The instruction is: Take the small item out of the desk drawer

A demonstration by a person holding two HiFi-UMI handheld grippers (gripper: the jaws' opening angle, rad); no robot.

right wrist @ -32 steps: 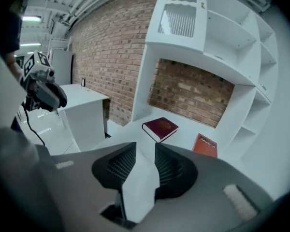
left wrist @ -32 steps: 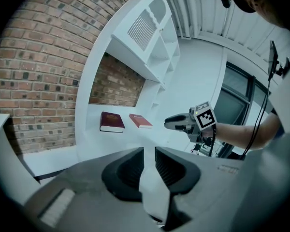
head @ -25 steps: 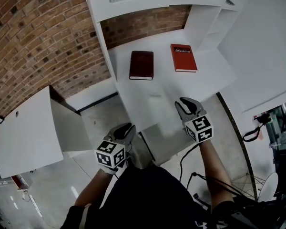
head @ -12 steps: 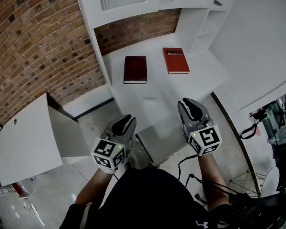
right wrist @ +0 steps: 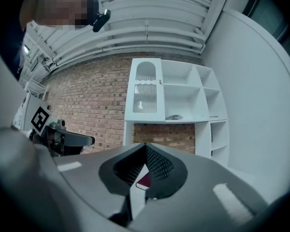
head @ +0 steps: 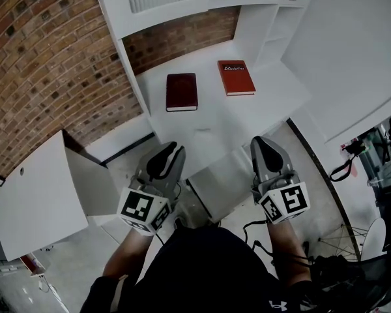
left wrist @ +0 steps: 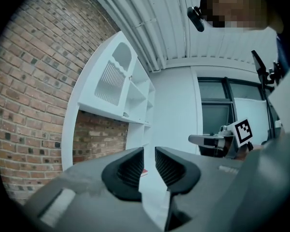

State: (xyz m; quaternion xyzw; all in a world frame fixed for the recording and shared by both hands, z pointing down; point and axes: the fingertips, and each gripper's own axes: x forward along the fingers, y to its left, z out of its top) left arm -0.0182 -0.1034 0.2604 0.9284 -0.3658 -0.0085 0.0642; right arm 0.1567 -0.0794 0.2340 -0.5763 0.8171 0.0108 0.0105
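While both grippers are held level at the near edge of the white tabletop (head: 247, 116), neither carries anything. The left gripper (head: 166, 156), at lower left of the head view, is released, its jaws a narrow slit apart with only the desk showing through. The right gripper (head: 266, 150), at lower right, has just been closing and is now clenched tip to tip on nothing. The book seen past it lies well beyond.

Between the two grippers, a pale box stands out from under the tabletop's front edge. I take it for the drawer (head: 223, 182), likely pulled out so the inside can be reached from above. I can make out no item inside it.

A small pale thing (head: 202, 130) lies on the middle of the tabletop, in front of a dark red book (head: 182, 91) and a red book (head: 236, 77). It may be the small item, but it is too small to tell. If so, the grippers are empty because the taking-out is done; otherwise the drawer is yet to be searched.
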